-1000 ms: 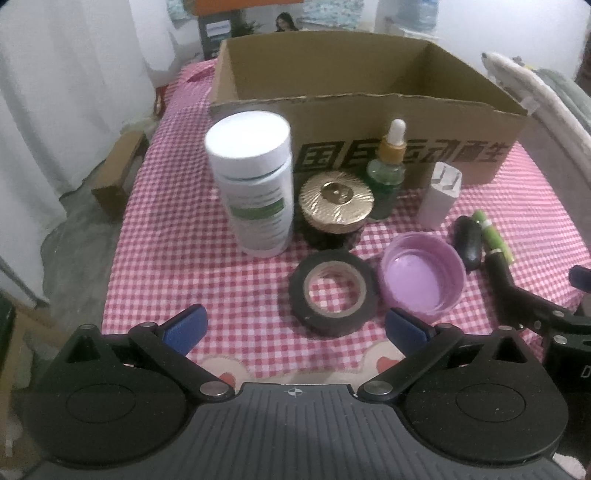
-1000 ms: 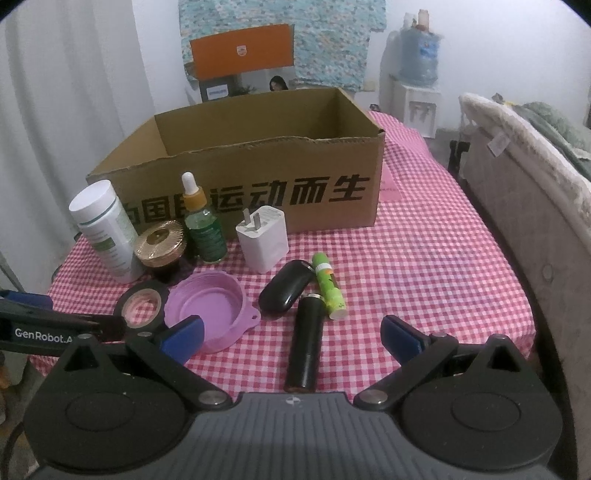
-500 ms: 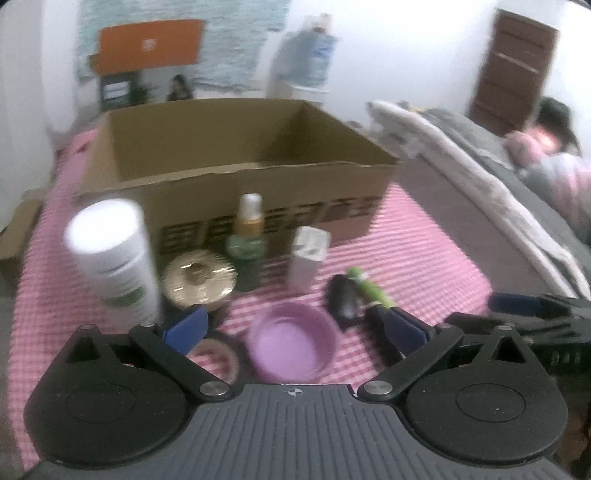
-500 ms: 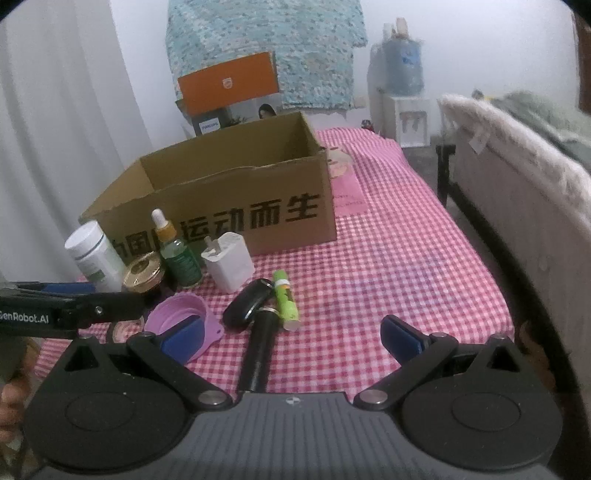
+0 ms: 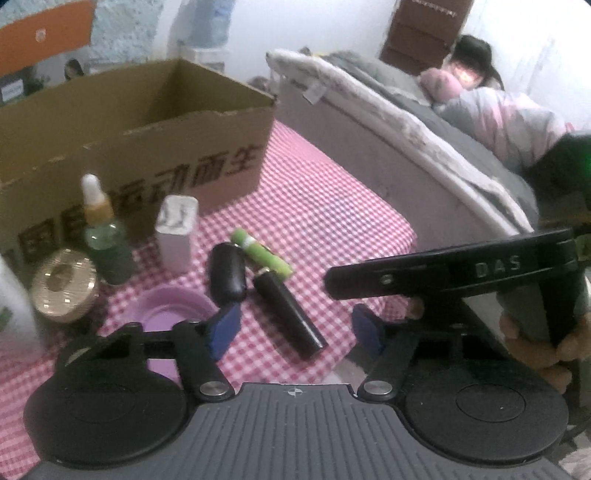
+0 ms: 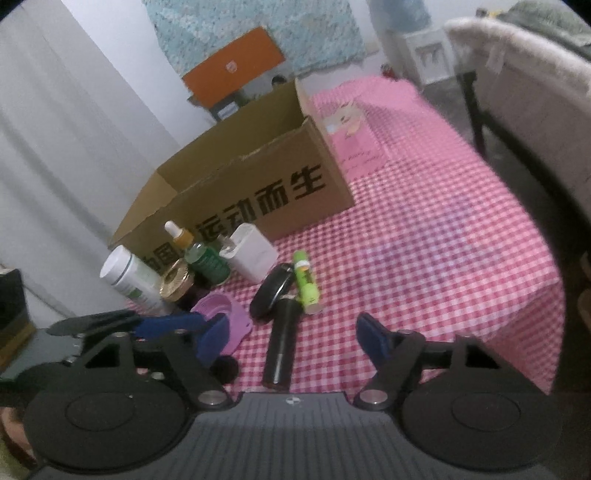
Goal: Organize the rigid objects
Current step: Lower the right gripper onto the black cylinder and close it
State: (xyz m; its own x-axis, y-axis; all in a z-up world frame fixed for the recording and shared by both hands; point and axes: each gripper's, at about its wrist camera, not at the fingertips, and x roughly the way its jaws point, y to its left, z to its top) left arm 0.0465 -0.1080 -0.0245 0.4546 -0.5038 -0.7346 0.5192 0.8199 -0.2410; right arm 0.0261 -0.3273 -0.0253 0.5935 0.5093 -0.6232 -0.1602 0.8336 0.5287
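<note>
Hovering near the worktop's front edge, left gripper (image 5: 291,328) and right gripper (image 6: 291,338), jaws just narrowed yet gripping nothing, bracket the black tube (image 6: 281,343); presumably it goes into the cardboard box (image 6: 258,177) behind.

White curtain (image 6: 55,155), grey bed (image 5: 424,147), brown door (image 5: 424,33), white wall (image 5: 314,26)

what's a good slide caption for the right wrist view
Right gripper, open and empty, faces a black tube on the checked cloth, with a cardboard box behind.
</note>
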